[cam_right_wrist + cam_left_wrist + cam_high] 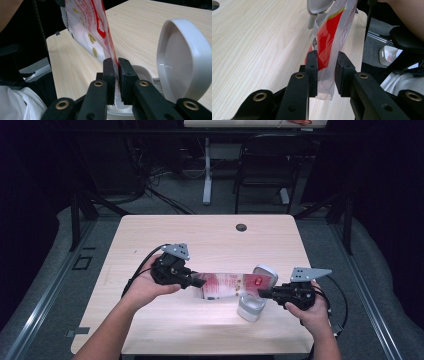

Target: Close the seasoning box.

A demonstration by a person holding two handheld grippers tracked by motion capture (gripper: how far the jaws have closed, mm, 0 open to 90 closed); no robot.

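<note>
A flat plastic bag with red print hangs stretched between my two grippers above the table. My left gripper is shut on its left end; in the left gripper view the pads clamp the bag. My right gripper is shut on the right end. The right gripper view shows the bag's thin edge pinched between the two jaws of that gripper. Just below the right end stands a small white container with its hinged lid standing upright, open.
The light wooden table has a round cable hole near its far edge. Behind the table stand a black chair and a white desk leg. Both forearms come in over the table's near edge.
</note>
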